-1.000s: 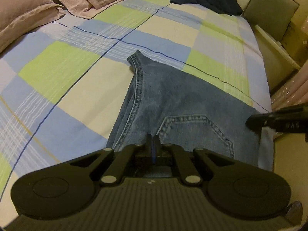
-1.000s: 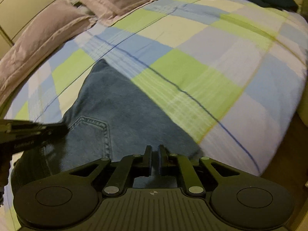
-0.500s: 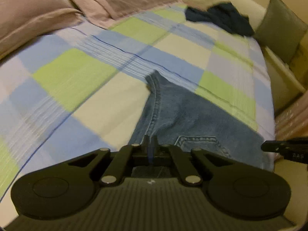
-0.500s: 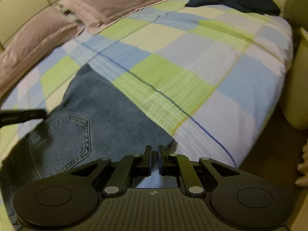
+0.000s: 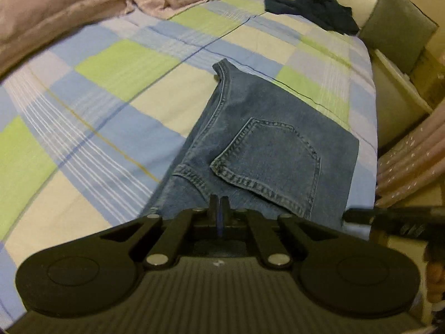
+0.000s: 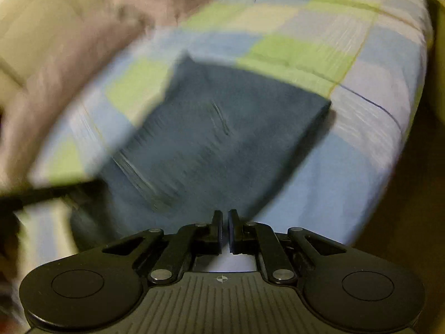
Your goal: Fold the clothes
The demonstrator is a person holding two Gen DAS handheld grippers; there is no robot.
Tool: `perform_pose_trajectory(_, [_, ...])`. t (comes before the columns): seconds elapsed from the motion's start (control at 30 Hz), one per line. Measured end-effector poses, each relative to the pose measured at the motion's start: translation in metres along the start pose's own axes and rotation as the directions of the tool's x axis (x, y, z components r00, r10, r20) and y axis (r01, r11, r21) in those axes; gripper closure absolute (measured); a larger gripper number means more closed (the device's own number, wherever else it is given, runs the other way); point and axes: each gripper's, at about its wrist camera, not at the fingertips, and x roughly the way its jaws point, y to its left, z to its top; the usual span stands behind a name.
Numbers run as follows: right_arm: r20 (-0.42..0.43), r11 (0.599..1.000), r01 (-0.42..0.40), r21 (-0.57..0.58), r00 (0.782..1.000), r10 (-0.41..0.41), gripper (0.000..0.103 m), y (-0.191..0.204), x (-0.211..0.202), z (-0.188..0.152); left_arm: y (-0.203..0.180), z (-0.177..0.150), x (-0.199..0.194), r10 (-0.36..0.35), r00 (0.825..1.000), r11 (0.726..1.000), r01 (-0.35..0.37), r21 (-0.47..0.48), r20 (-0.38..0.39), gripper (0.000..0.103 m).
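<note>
Blue jeans (image 5: 264,128) lie folded flat on the checked bedsheet (image 5: 116,64), a back pocket (image 5: 272,161) facing up. My left gripper (image 5: 219,204) is shut, its fingertips over the jeans' near edge with only a thin blue sliver between them. In the blurred right wrist view the jeans (image 6: 222,139) lie just ahead of my right gripper (image 6: 225,218), which is shut with nothing in it, over bare sheet at the bed's edge. The right gripper (image 5: 389,217) also shows in the left wrist view, just off the jeans' near right corner.
A dark navy garment (image 5: 311,11) lies crumpled at the far end of the bed. Mauve pillows (image 5: 55,8) line the left side. A grey-green cushion (image 5: 397,22) and pink patterned fabric (image 5: 411,161) sit beyond the bed's right edge (image 5: 374,111).
Both grippers have drawn back and risen, so the whole pocket now shows. The right gripper, earlier over the denim, is now off it, moving fast enough to blur its view.
</note>
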Motion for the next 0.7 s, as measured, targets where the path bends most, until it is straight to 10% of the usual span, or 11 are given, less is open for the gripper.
perform_pose_trajectory(0.1, [0.009,0.992,-0.118,0.05,0.993,0.118,0.096,0.019,0.003,-0.011,0.009,-0.015,0.004,0.012,0.999,1.0,-0.013,-0.016,-0.043,0.1])
perform_pose_trajectory(0.17, [-0.155,0.988,-0.134,0.081,0.977,0.145,0.096,0.029,0.033,-0.033,0.014,-0.024,0.005,0.01,0.997,0.999,-0.014,-0.048,-0.075,0.1])
perform_pose_trajectory(0.4, [-0.175,0.998,-0.058,-0.031,0.983,0.052,0.092,0.054,-0.022,-0.03,-0.013,-0.02,-0.082,0.081,0.988,0.989,-0.095,-0.111,-0.128,0.1])
perform_pose_trajectory(0.5, [-0.207,0.998,-0.032,-0.063,0.978,0.018,0.036,0.065,-0.052,-0.028,-0.022,-0.026,-0.118,0.104,0.983,0.982,-0.126,-0.143,-0.152,0.091])
perform_pose_trajectory(0.7, [-0.221,0.994,-0.022,-0.109,0.975,-0.002,0.034,0.089,-0.103,-0.031,-0.038,-0.039,-0.165,0.134,0.98,0.975,-0.157,-0.155,-0.149,0.073])
